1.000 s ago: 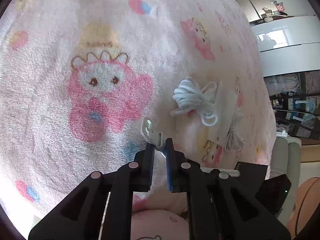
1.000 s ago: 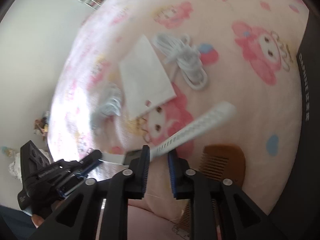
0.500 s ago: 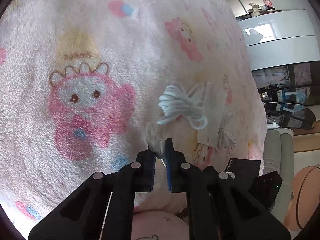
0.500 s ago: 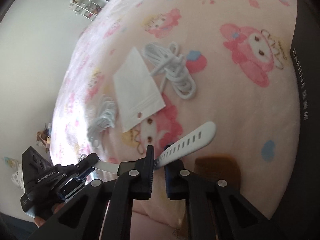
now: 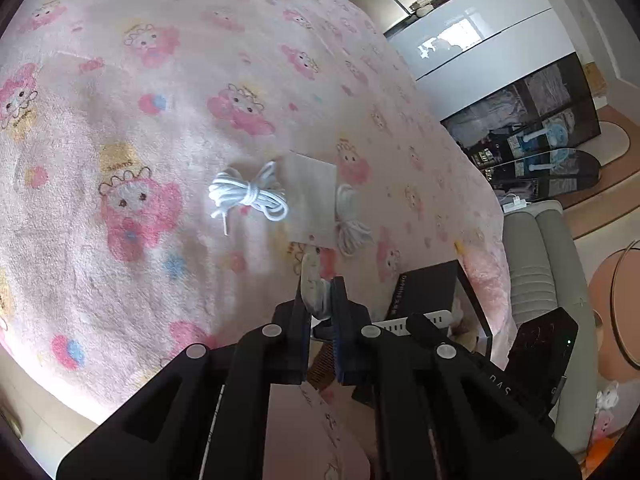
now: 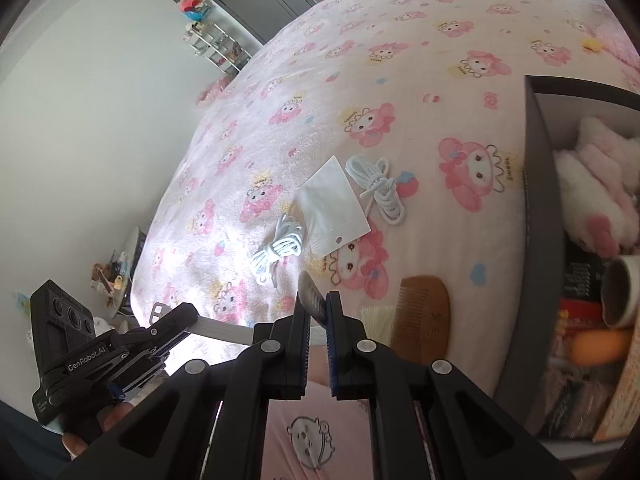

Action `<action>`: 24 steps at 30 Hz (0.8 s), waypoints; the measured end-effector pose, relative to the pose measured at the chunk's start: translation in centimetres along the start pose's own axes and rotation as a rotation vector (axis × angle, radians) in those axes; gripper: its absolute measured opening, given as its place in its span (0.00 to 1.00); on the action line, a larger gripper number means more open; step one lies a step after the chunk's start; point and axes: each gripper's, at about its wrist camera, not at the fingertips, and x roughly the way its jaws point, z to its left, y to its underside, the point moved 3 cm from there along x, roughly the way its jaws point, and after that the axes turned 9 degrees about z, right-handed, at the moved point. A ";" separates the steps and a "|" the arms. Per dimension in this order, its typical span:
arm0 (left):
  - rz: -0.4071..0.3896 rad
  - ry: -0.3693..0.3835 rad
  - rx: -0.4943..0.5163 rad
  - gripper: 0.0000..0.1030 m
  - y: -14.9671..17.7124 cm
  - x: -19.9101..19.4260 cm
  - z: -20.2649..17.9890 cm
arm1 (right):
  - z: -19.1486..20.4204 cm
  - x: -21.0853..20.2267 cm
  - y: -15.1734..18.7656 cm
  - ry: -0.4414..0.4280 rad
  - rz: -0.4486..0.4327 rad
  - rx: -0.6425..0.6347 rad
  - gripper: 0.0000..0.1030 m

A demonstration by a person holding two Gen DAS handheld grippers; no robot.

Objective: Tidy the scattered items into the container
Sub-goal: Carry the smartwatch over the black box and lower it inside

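A white watch strap [image 6: 224, 326] hangs above the pink blanket, held at both ends. My left gripper [image 5: 320, 292] is shut on its buckle end [image 5: 310, 276]. My right gripper [image 6: 318, 304] is shut on its holed end [image 6: 310, 290]. In the right wrist view the left gripper [image 6: 176, 316] shows at lower left with a hand under it. The black box [image 6: 538, 200] stands at the right, holding a plush toy [image 6: 600, 184], a cup [image 6: 618, 296] and other things. In the left wrist view the box [image 5: 428, 288] sits just beyond the fingers.
On the blanket lie a white cable bundle [image 6: 376, 188], a white flat bag [image 6: 334, 208] and a second white cord [image 6: 280, 248]. A wooden comb [image 6: 420, 316] and a pale brush [image 6: 376, 320] lie near the front edge. The bed edge drops off at left.
The right gripper's jaws have shut on the strap's holed end. Both grippers have risen, lifting the strap off the blanket, so more of the bed and the box shows.
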 end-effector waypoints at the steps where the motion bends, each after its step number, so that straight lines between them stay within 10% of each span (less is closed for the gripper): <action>1: -0.001 -0.003 0.016 0.07 0.4 -0.2 -0.7 | -0.3 -0.4 0.3 -0.003 -0.007 0.000 0.05; 24: 0.210 0.142 0.421 0.07 10.8 6.6 -24.0 | -12.9 -18.2 5.8 0.034 -0.283 0.183 0.06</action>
